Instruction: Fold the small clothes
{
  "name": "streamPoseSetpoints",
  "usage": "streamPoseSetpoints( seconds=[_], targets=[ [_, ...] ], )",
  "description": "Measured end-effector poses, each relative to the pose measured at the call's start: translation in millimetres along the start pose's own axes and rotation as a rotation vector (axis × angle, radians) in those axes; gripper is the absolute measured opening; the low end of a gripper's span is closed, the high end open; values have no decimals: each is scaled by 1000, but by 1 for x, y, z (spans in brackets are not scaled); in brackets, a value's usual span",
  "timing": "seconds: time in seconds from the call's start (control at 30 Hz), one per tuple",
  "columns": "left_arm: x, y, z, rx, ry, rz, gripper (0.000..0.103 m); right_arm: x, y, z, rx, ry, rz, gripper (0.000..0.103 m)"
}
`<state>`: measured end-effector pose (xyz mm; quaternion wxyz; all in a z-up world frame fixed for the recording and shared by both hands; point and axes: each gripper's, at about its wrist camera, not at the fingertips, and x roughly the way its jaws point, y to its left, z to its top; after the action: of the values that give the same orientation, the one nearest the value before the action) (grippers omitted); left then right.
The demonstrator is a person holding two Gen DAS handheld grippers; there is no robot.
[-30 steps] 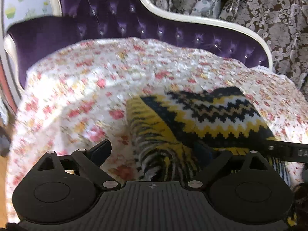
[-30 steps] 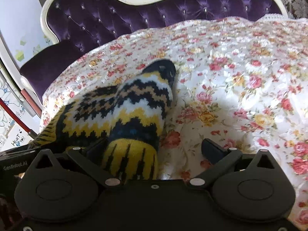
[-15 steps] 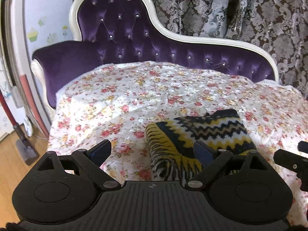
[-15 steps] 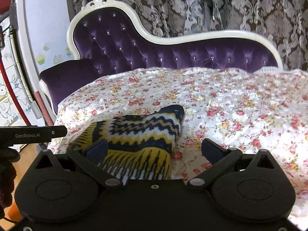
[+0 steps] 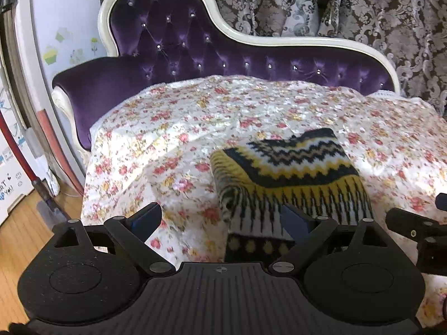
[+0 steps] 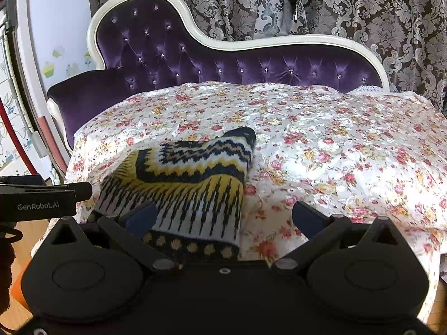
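Both grippers are pulled back now and hanging wide open with nothing in them. Left gripper (image 5: 220,217) sits low in its frame with the folded sock (image 5: 287,176) just right of center, past its right finger. Right gripper (image 6: 223,216) has the same sock (image 6: 190,184) at lower left of its view, behind its left finger.

What changed: a second ago both cameras were right down on the knit, the sock filling the frame, and the fabric ran in between the fingers. Half a second ago they were already backing off. Now the whole purple chaise (image 6: 223,64) and the patterned curtain (image 6: 363,14) are in view, so both tools have lifted up and away. The sock hasn't sprung open since they let go; it looks the same shape across the last two shots.

It's lying on the floral cover (image 5: 195,128), near the front edge, doubled over with the zigzag band on top and the dotted cuff toward the camera.

My read: this fold is done and holding. Probably next is grabbing another piece, though I don't see one anywhere in either view.
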<state>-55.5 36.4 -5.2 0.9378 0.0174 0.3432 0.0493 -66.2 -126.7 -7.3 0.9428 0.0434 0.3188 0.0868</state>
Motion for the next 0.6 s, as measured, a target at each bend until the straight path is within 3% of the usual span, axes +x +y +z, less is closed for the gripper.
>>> streamPoseSetpoints(
  seconds=[0.6],
  targets=[
    [-5, 8, -14, -46, 50, -11, 93, -6, 10, 2, -6, 7, -22, 102]
  ],
)
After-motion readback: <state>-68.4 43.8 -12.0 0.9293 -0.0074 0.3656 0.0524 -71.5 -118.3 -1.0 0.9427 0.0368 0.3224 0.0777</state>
